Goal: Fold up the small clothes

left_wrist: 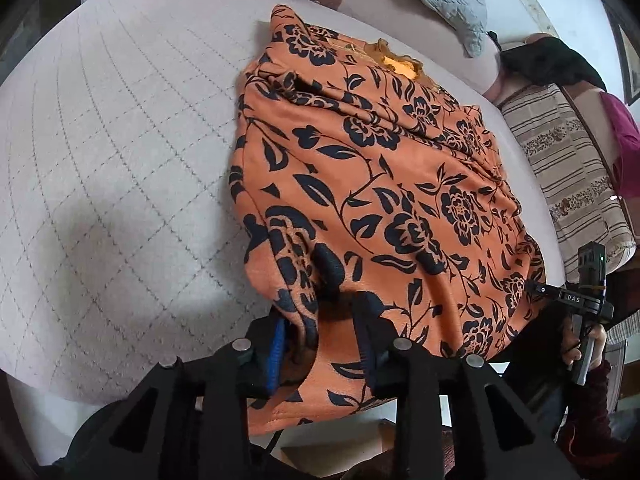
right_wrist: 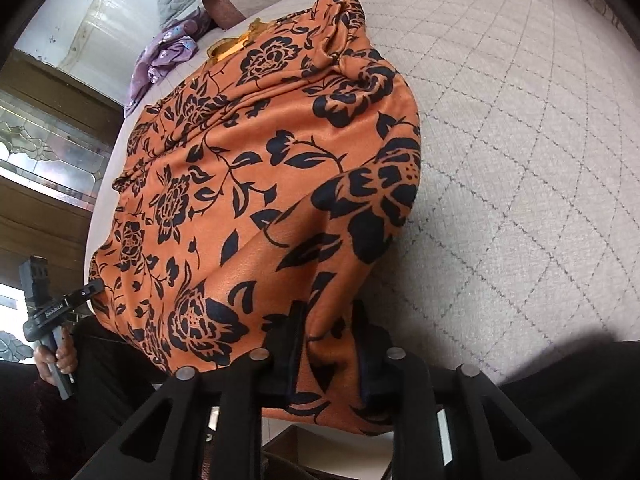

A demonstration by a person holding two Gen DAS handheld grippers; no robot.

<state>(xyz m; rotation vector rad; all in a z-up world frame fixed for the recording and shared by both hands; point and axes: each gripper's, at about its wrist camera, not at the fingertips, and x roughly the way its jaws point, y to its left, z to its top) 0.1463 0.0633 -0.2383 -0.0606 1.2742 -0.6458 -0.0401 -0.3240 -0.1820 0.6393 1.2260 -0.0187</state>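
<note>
The quilted bed carries the orange floral garment, spread lengthwise with its near hem hanging off the edge. The left gripper and the right gripper each have fingers pinching a hem corner. Judging by this, a fold is beginning; next both corners should lift together toward the neckline.

Your left tool: fingers closed on the orange floral garment's near hem. Your right tool: likewise clamped on that hem, your bare hand gripping its handle.
</note>
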